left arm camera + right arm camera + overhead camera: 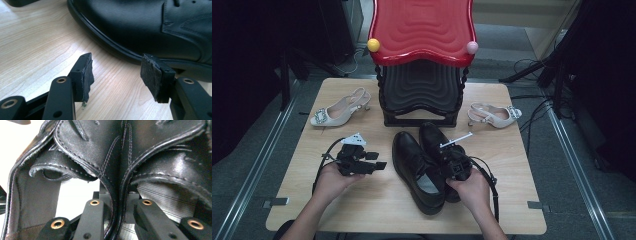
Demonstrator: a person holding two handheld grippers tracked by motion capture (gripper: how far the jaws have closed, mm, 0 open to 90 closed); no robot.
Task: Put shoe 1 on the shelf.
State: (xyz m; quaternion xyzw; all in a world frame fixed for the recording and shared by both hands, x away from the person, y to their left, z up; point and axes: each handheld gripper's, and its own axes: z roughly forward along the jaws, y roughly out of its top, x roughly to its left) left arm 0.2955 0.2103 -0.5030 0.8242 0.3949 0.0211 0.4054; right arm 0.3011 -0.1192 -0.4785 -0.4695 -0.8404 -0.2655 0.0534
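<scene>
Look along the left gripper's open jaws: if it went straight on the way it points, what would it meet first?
Probably the near black shoe: the left gripper points across bare table at its sole edge, with nothing between, though depth is hard to judge.

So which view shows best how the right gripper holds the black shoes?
The right gripper view: the right gripper pinches both black shoes' inner collars together. The high view shows the hand over the shoes' heels, hiding the pinch. The left gripper view shows one shoe's side and sole edge.
</scene>
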